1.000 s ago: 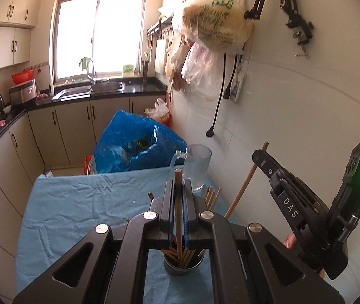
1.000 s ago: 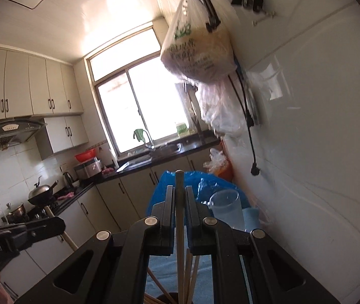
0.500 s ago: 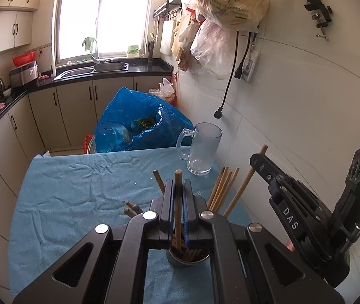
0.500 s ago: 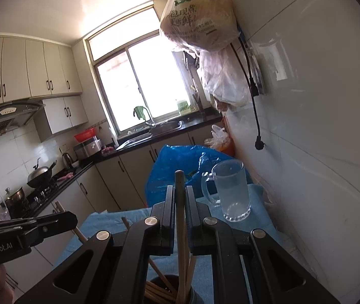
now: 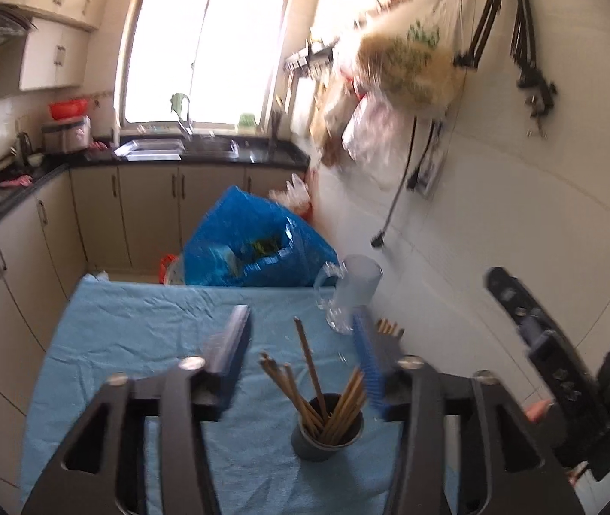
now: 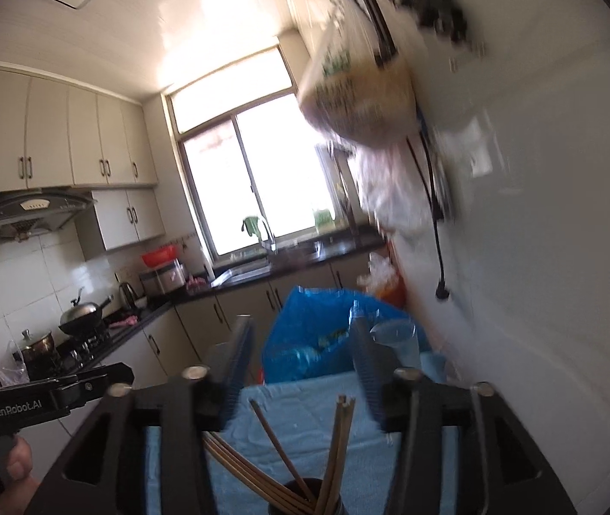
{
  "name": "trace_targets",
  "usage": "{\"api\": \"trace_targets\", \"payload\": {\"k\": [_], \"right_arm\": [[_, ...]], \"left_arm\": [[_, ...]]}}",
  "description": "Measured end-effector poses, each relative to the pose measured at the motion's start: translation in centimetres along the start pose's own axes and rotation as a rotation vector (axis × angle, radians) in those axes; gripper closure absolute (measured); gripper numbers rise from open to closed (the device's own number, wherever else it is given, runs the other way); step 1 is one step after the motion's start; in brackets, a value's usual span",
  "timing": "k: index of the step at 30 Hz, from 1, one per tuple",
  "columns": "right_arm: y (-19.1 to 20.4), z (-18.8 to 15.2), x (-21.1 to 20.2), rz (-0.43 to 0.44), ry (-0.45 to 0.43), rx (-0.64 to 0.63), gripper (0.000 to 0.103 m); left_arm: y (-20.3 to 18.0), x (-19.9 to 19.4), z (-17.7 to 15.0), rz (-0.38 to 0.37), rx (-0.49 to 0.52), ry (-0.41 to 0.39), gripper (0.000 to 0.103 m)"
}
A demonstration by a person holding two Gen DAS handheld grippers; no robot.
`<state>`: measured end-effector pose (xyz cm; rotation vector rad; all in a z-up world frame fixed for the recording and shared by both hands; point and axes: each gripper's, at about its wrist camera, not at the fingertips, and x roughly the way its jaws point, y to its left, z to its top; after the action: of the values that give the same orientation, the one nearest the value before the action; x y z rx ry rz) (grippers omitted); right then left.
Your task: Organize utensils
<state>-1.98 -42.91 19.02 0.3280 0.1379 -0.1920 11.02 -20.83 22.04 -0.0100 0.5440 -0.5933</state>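
Note:
A dark metal cup (image 5: 327, 433) stands on the blue tablecloth (image 5: 141, 343) and holds several wooden chopsticks (image 5: 311, 369) that fan outward. My left gripper (image 5: 300, 343) is open and empty, with its jaws spread wide above and around the cup. My right gripper (image 6: 300, 352) is also open and empty above the same cup (image 6: 305, 502), whose chopsticks (image 6: 339, 442) rise between its jaws. The right gripper's body shows at the right of the left wrist view (image 5: 562, 369).
A clear glass mug (image 5: 350, 296) stands at the table's far right by the tiled wall. A blue plastic bag (image 5: 253, 249) sits behind the table's far edge. Plastic bags (image 5: 408, 73) hang from wall hooks. Kitchen counters and a sink (image 5: 154, 150) lie beyond.
Both grippers were shut on a chopstick each over the cup. Both have opened wide, the chopsticks now stand in the cup, and both views have tilted upward.

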Motion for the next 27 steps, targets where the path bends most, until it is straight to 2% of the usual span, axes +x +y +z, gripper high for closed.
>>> {"api": "trace_targets", "payload": {"k": [1, 3, 6, 9, 11, 18, 20, 23, 27], "right_arm": [[0.5, 0.4, -1.0, -0.005, -0.022, -0.015, 0.023], [1.5, 1.0, -2.9, -0.025, -0.067, -0.056, 0.01], [3.2, 1.4, -6.2, -0.083, -0.144, -0.124, 0.0], [4.0, 0.9, -9.0, -0.146, -0.175, -0.169, 0.0], [3.9, -0.1, -10.1, -0.167, -0.161, -0.164, 0.0], [2.8, -6.5, -10.4, -0.189, 0.045, -0.099, 0.0], [2.8, -8.4, -10.7, -0.202, 0.08, -0.087, 0.0], [3.2, -11.6, -11.7, -0.258, 0.119, -0.099, 0.0], [4.1, -14.9, -13.6, -0.322, 0.139, -0.097, 0.0]], "left_arm": [[0.2, -1.0, 0.0, 0.012, 0.001, -0.025, 0.039], [0.6, -3.2, -0.2, 0.036, 0.006, -0.075, 0.024], [1.4, -6.6, -1.1, 0.104, 0.018, -0.159, 0.011], [2.3, -8.8, -2.3, 0.147, 0.036, -0.201, 0.005], [3.2, -9.8, -4.0, 0.171, 0.044, -0.205, 0.003], [5.8, -9.7, -12.0, 0.251, 0.082, -0.09, 0.001], [6.7, -9.3, -14.6, 0.294, 0.081, -0.049, 0.001], [7.9, -9.3, -17.7, 0.355, 0.057, -0.031, 0.001], [8.3, -9.3, -20.7, 0.359, 0.04, 0.0, 0.001]]}}
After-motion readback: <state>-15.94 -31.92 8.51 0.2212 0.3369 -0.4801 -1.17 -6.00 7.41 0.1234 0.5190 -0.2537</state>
